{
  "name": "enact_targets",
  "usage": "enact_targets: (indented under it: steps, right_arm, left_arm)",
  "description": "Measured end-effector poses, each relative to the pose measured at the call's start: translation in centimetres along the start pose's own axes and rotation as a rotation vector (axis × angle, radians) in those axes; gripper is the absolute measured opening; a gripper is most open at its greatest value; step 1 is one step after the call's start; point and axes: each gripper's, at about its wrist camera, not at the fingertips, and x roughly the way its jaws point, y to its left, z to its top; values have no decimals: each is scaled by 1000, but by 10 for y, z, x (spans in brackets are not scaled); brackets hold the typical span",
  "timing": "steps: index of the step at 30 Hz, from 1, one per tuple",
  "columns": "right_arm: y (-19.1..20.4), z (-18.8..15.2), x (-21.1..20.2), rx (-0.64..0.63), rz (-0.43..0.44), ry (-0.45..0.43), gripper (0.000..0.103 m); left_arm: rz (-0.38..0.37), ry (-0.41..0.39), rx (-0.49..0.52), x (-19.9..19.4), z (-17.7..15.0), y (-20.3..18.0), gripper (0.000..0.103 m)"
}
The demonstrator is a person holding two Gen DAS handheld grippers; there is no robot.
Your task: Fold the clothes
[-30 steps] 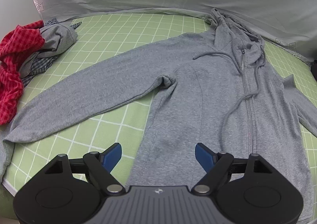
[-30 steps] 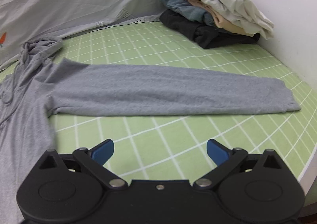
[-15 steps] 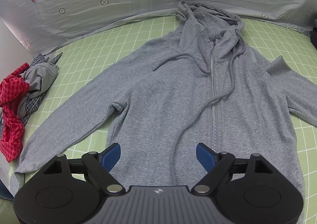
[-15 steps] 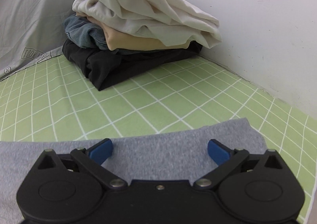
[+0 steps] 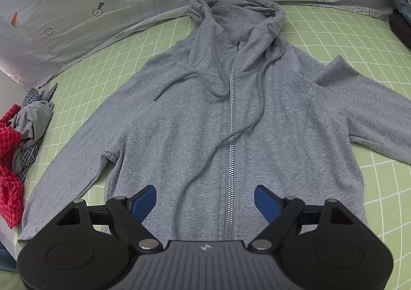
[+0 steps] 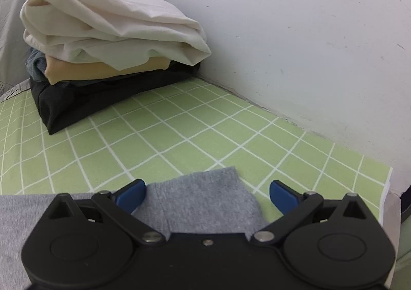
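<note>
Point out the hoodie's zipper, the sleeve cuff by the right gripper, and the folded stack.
zipper [image 5: 230, 120], left wrist view, mid-chest teeth.
sleeve cuff [image 6: 203, 195], right wrist view, cuff's middle.
folded stack [image 6: 108, 20], right wrist view, top white garment.

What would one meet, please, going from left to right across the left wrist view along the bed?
Red checked cloth → small crumpled grey garment → grey hoodie's sleeve → zip → its other sleeve → edge of the dark folded pile.

Left wrist view looked up the hoodie [image 5: 205, 115] toward the bed's [image 5: 346, 33] head; right wrist view faced the wall corner, close above what was probably its sleeve cuff [image 6: 205, 195].
</note>
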Motion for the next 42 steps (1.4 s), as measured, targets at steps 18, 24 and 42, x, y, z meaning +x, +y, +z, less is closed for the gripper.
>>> enact_targets:
  steps: [18, 24, 42]
  right_arm:
    - [-12, 11, -4, 60, -69, 60, 24]
    - [9, 9, -26, 9, -93, 61, 76]
    - [172, -68, -171, -208, 352, 163, 103]
  left_arm:
    - [-1, -20, -38, -1, 4, 13, 84]
    - [2, -35, -171, 0, -6, 52, 84]
    - [0, -37, -573, 17, -102, 224, 84]
